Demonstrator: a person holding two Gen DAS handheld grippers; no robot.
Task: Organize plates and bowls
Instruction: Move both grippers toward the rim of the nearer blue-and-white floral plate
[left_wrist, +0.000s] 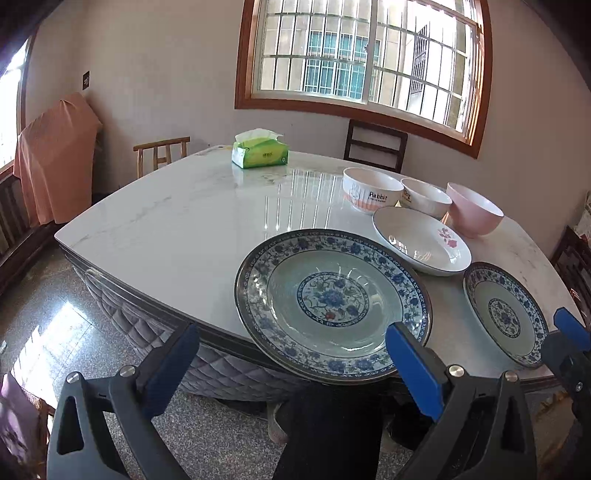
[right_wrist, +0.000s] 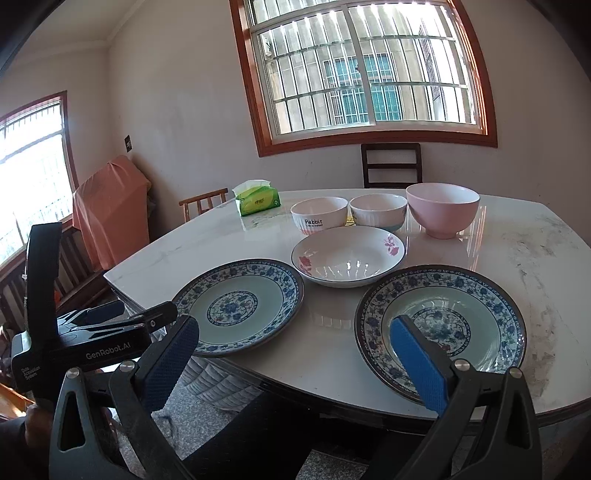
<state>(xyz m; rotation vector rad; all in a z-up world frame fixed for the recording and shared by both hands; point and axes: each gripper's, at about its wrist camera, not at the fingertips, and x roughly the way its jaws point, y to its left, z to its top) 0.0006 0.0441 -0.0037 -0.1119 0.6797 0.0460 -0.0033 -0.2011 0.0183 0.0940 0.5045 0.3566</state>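
Two blue-patterned plates lie at the near edge of a white marble table (left_wrist: 166, 221): a left one (left_wrist: 332, 302) (right_wrist: 240, 306) and a right one (left_wrist: 506, 314) (right_wrist: 443, 332). Behind them sit a white flowered plate (left_wrist: 421, 240) (right_wrist: 347, 258), a white "Rabbit" bowl (left_wrist: 371, 188) (right_wrist: 319, 214), a second white bowl (left_wrist: 424, 197) (right_wrist: 378, 212) and a pink bowl (left_wrist: 474, 214) (right_wrist: 441, 214). My left gripper (left_wrist: 291, 350) is open and empty at the left plate's near rim; it also shows in the right wrist view (right_wrist: 122, 317). My right gripper (right_wrist: 295, 350) is open and empty, its right finger over the right plate.
A green tissue pack (left_wrist: 260, 149) (right_wrist: 256, 199) sits at the table's far side. Wooden chairs (left_wrist: 375, 146) (right_wrist: 391, 164) stand behind the table under a barred window. An orange-draped object (left_wrist: 55, 155) is by the left wall. The table's quilted skirt hangs over a speckled floor.
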